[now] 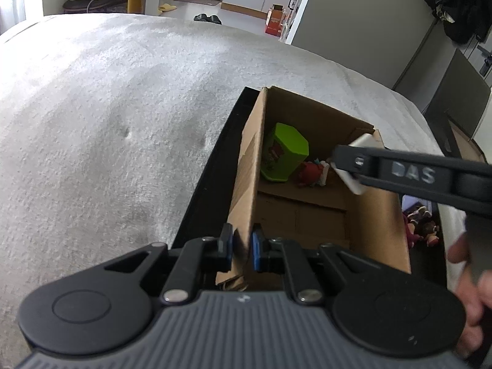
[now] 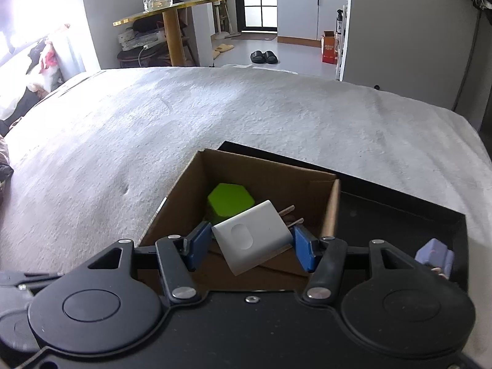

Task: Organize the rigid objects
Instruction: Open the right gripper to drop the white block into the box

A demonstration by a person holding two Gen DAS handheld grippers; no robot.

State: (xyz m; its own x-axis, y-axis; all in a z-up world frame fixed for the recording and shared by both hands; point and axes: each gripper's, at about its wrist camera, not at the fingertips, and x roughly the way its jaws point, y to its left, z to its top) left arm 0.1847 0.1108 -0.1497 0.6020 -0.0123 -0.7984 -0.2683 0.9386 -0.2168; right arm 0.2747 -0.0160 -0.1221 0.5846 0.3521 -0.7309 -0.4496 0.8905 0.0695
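My left claw [image 1: 242,247] is clamped on the near wall of the box [image 1: 246,190], one blue pad on each side of the cardboard edge. My right claw [image 2: 251,244] is clamped on the charger [image 2: 252,235], a white plug block, held tilted over the open box with its two prongs pointing away toward the far-right corner. From the left cam the same charger [image 1: 366,144] sits up at the box's right wall, pinched at the right claw's tips [image 1: 344,166]. Inside the box: a green hex block [image 1: 284,156] lying against the left wall, a small red figure [image 1: 312,172] just beside it on the floor. Box stands in a black tray [image 2: 399,215] on the grey blanket [image 1: 107,123]. A purple toy [image 2: 435,255] sits in the tray right of the box, more small toys [image 1: 421,227] there too, too blurred to identify.
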